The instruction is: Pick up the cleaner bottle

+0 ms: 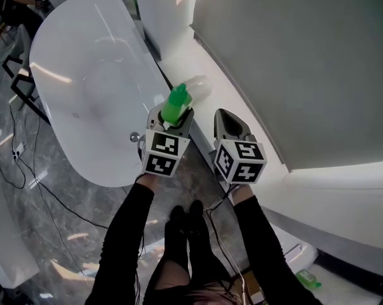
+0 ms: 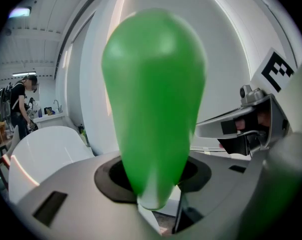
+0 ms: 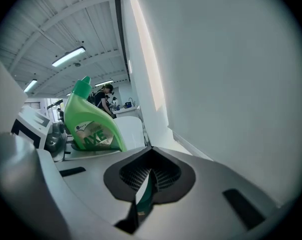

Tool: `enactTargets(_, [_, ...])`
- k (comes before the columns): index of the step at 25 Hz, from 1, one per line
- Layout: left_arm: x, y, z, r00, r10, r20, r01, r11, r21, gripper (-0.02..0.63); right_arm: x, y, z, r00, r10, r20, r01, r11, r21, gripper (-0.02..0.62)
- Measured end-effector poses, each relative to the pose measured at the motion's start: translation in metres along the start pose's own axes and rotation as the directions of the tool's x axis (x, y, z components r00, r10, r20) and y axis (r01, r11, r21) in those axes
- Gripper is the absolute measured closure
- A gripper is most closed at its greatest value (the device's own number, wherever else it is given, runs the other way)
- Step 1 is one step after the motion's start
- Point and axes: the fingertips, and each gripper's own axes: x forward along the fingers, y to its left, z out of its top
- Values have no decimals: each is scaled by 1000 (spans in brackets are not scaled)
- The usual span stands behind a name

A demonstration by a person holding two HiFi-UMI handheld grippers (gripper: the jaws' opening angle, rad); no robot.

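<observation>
The green cleaner bottle (image 1: 176,101) stands upright in my left gripper (image 1: 173,116), held in the air over the gap between the tub and the ledge. It fills the middle of the left gripper view, where the green cleaner bottle (image 2: 153,99) rises from between the grey jaws, which are shut on its lower part. My right gripper (image 1: 226,116) hovers beside it to the right, jaws closed to a point with nothing held. The right gripper view shows the cleaner bottle (image 3: 90,124) with its label at the left, and my right gripper (image 3: 149,154) with its pads together.
A white oval bathtub (image 1: 83,94) lies to the left, with a metal knob (image 1: 134,136) at its near rim. A white ledge (image 1: 197,75) and grey wall (image 1: 305,62) run along the right. Cables (image 1: 26,170) trail over the marble floor. A person (image 2: 20,104) stands far off.
</observation>
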Motion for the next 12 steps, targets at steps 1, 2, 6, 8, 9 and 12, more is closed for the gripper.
enactTargets(1, [-6,3,3,1000,6,4,-6,1000,2,411,0,6,5,1000,8,4,-8,1000,-8,594])
enactTargets(2, [-12,7,6,1000,12,7,-12,1000,3,411,0,12,9,1000,16,8,-16,1000,-16,594])
enactTargets(6, [-34,25,14,999,42,14,-42,999,-1,411,0,36,25,999,49,15,-49,998,-45,594])
enactTargets(8, [-46,34,18,998,57,14,-57,998,-2,411,-1,47,33,998,65,16,-64,996,-63,594])
enactTargets(9, [-51,39,21,998,65,16,-65,998,-2,411,-1,52,37,997,73,17,-72,995,-71,594])
enactTargets(12, [-68,52,28,996,86,23,-86,996,-10,411,0,69,49,995,98,22,-95,991,-94,594])
